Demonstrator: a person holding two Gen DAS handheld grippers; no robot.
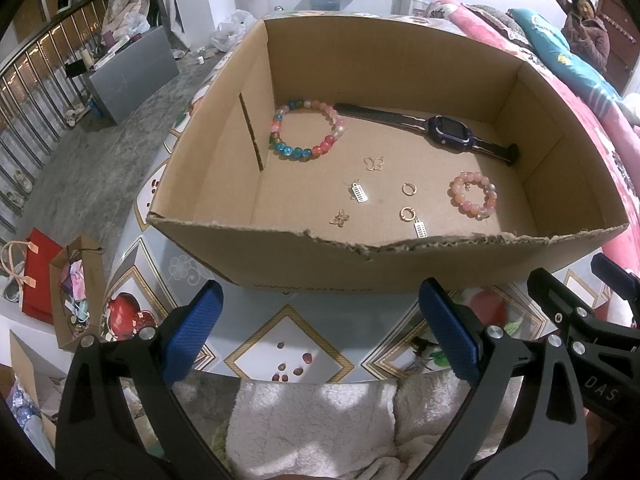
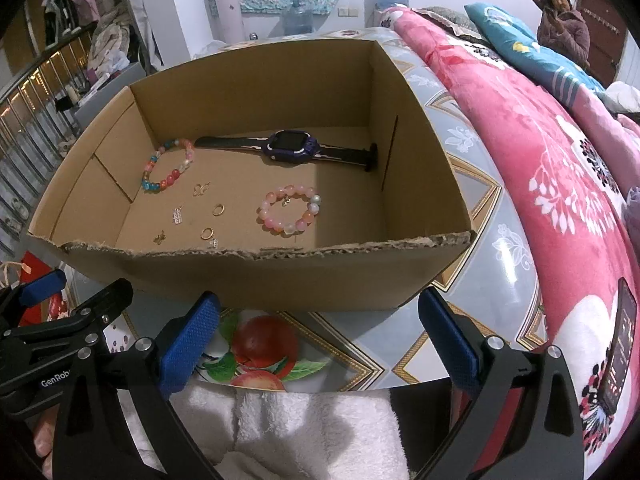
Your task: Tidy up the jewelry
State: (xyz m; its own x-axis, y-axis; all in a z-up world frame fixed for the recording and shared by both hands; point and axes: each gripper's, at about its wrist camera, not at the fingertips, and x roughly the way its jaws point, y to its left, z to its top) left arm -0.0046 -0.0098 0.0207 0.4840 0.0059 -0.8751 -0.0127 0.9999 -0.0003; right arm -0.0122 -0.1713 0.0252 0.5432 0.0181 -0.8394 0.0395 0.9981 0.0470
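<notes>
Box: an open cardboard box (image 1: 400, 268) with a torn near rim stands on the patterned table (image 1: 288, 356); all the jewelry lies on its floor.
Multicolor bracelet: the multicolor bead bracelet (image 1: 307, 129) lies at the far left of the floor, near the left wall; in the right wrist view it is at (image 2: 168, 165).
Watch: the purple watch (image 1: 452, 133) lies flat along the far wall, strap stretched out, its left strap end just beside the multicolor bracelet; also seen at (image 2: 291, 146).
Pink bracelet: the pink bead bracelet (image 1: 475, 194) lies at the right of the floor, in front of the watch and apart from it; also at (image 2: 291, 209).
Small pieces: 2 butterfly charms (image 1: 374, 163) (image 1: 339, 218), 2 gold hoop earrings (image 1: 409, 189) (image 1: 406, 213) and 2 silver tag charms (image 1: 359, 192) (image 1: 420, 228) lie scattered in the middle, between the 2 bracelets; the nearer hoop and nearer tag appear joined.
Left hand-held gripper: the left hand-held gripper (image 1: 320, 332) hangs in front of the box's near wall, blue fingers spread wide, nothing between them.
Right hand-held gripper: the right hand-held gripper (image 2: 320, 340) sits just to its right, also before the near wall, fingers spread wide and empty.
Surroundings: a pink floral blanket (image 2: 540, 168) lies right of the table, with a phone (image 2: 620, 352) on it.
</notes>
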